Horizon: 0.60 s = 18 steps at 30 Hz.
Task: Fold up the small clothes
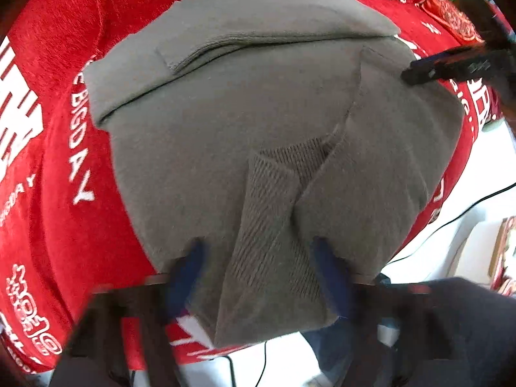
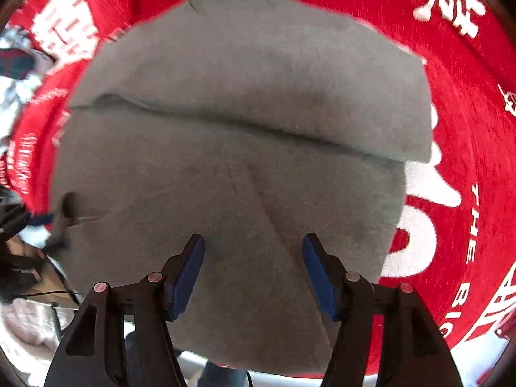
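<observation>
A red cloth [image 1: 48, 174] with white lettering covers the table; black cable [image 1: 477, 200] beside it

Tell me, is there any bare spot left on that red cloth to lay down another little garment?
Yes. The red printed cloth lies bare right of the grey garment in the right wrist view, and left of it in the left wrist view. The middle is crowded: the garment fills it, with both grippers above.
</observation>
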### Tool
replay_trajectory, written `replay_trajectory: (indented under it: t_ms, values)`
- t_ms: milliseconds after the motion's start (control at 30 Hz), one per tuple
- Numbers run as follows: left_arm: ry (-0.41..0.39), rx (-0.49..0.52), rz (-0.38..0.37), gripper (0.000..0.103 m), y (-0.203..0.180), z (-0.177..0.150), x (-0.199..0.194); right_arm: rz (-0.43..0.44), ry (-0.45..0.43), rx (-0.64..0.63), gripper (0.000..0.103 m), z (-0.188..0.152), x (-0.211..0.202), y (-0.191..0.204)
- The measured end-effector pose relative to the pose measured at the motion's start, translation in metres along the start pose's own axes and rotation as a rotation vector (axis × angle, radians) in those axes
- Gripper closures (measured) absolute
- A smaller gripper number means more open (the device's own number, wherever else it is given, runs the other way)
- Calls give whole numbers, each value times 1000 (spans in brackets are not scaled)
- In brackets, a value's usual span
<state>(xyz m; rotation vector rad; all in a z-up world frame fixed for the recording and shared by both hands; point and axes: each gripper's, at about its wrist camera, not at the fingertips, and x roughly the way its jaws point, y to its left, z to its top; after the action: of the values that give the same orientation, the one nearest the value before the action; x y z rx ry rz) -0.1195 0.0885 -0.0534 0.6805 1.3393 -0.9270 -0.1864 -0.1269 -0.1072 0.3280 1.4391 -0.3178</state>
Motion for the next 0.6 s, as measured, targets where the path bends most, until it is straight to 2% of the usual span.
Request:
replay_trajectory:
  t_ms: [33,67,100,233,433,533,600]
  values:
    - [15,-15,-14,91,3,3,3,-5,-3,-3,41,0,0,1]
    - [11,-41,-29,91,8,4,3,-6,-20,-31,74,0,-3,6]
    - [-5,-60,-45,93,12,4,0,-12,-26,-68,96,-1,-8,13]
    - [-50,-158,-120,94,36,-1,-22,-78,-71,-128,97,-13,-31,25]
    - [-123,-284,-199,94,70,1,-55,-89,-190,22,97,-15,-91,14]
    - [-191,-321,-228,94,89,14,-81,-108,-294,74,97,-12,-129,8]
    - [-231,-327,-225,94,98,29,-94,-109,-351,91,97,2,-144,12]
